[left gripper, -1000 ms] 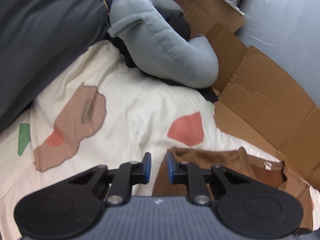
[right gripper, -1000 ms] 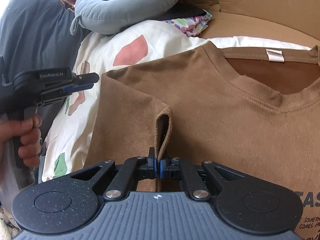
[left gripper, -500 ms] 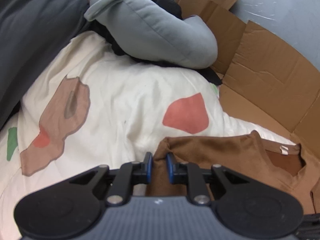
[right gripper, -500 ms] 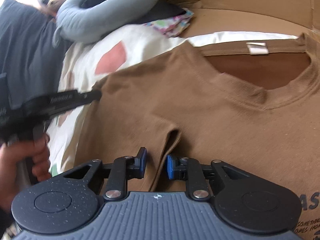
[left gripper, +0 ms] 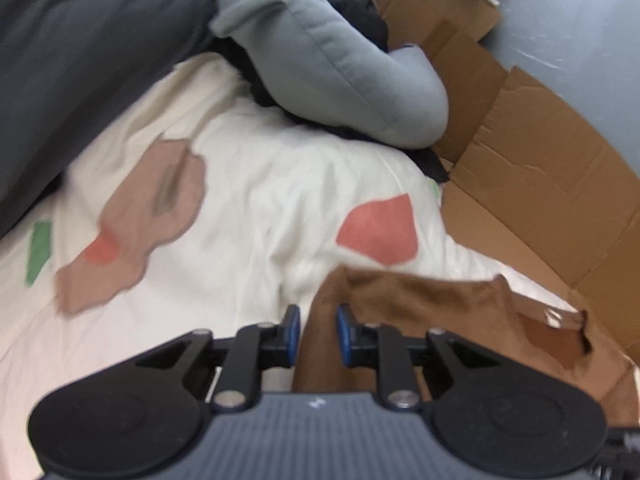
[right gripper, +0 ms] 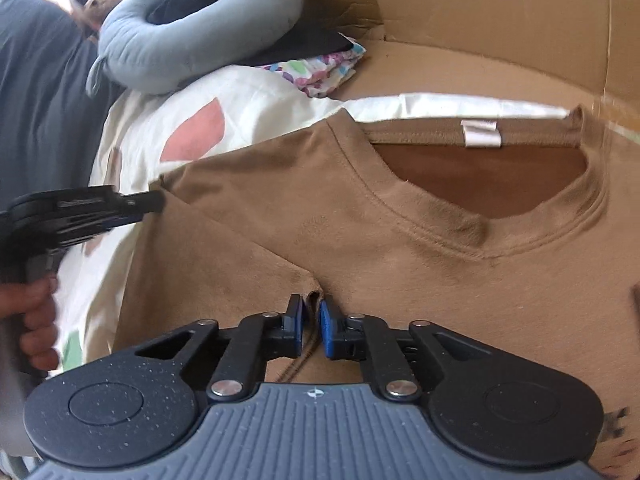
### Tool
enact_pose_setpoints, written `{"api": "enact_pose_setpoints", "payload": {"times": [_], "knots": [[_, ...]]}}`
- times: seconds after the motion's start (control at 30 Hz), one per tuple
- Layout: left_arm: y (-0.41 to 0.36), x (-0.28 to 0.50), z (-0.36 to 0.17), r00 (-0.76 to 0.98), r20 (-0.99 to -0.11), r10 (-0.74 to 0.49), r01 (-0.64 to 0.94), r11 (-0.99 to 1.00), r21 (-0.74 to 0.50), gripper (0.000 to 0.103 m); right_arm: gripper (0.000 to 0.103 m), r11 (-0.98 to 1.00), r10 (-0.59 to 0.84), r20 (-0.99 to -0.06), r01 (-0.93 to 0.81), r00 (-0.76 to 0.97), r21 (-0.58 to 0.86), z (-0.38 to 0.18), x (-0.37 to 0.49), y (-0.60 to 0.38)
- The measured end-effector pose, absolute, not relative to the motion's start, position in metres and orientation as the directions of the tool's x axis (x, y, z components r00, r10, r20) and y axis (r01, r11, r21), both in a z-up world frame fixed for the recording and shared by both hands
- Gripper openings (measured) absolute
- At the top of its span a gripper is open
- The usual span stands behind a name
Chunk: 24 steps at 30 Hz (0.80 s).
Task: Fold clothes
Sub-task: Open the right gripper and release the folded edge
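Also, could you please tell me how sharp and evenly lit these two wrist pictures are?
Left wrist view: motion blur smears the patterned bedsheet and brown T-shirt. Right wrist view: sharper, collar stitching is crisp, but the top left corner is blown out by glare; fisheye bends the cardboard edges.

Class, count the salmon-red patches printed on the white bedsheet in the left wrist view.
2: one large patch just beyond the brown T-shirt, one small patch at the left on the tan blotch. Others may be hidden.
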<state>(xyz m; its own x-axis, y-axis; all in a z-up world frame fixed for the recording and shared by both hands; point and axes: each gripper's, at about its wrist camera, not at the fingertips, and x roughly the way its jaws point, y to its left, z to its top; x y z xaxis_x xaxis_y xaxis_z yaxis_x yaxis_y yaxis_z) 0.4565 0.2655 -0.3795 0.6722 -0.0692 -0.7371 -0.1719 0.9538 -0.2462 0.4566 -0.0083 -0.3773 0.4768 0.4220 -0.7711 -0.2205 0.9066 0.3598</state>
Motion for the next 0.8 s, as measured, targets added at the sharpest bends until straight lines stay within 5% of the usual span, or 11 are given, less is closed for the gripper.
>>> {"api": "enact_pose_setpoints", "payload": {"times": [0.07, 0.47, 0.8], "knots": [[0.264, 0.438, -0.375, 0.678, -0.729, -0.099, -0.156, 0.949, -0.274, 0.020, 0.036, 0.915, 0.403, -0.765, -0.239, 0.503, 0.325, -0.370, 0.453, -0.011], [0.243, 0.403, -0.377, 0.686, -0.707, -0.172, -0.059, 0.955, -0.290, 0.016, 0.036, 0.892, 0.437, -0.690, -0.378, 0.577, 0.248, -0.354, 0.437, 0.013], [0.236, 0.377, -0.399, 0.649, -0.752, -0.110, -0.074, 0.976, -0.206, 0.016, 0.036, 0.854, 0.477, -0.754, -0.443, 0.452, 0.275, -0.374, 0.427, 0.039]]}}
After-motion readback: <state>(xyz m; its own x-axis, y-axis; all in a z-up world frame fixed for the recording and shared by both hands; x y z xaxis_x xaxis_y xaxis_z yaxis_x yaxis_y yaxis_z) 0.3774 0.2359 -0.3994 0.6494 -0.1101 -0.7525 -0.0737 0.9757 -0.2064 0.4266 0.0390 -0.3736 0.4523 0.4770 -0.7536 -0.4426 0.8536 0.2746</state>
